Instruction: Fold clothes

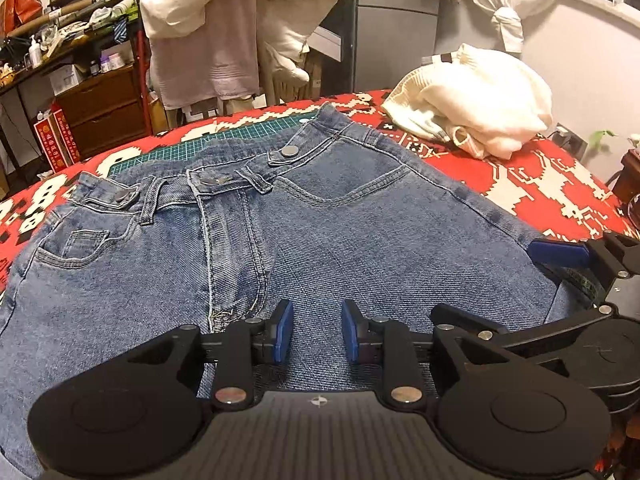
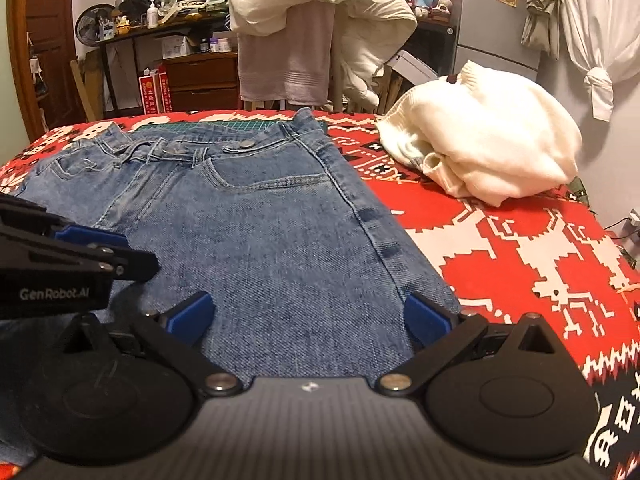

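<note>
Jeans [image 1: 320,232] lie flat; left gripper [image 1: 316,332] fingers narrowly apart, "GenRobot.AI"-marked; right gripper [image 2: 308,320] fingers wide.

left gripper [image 1: 316,332]: matte black plastic body, ribbed grey top plate, blue rectangular finger pads [image 1: 282,330], silver round screws
right gripper [image 2: 308,318]: same black build, blue pads [image 2: 191,316]
marking: white "GenRobot.AI" lettering on the left gripper's side

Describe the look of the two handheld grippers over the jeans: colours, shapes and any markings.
Both are matte black plastic. The left gripper has two round black discs flanking a ribbed grey centre plate with a small cross mark, silver pivot bolts, and blue pads on its fingers. The right gripper matches it, with the same blue pads. White "GenRobot.AI" lettering marks the left gripper's side. No cables or sleeves show.
</note>
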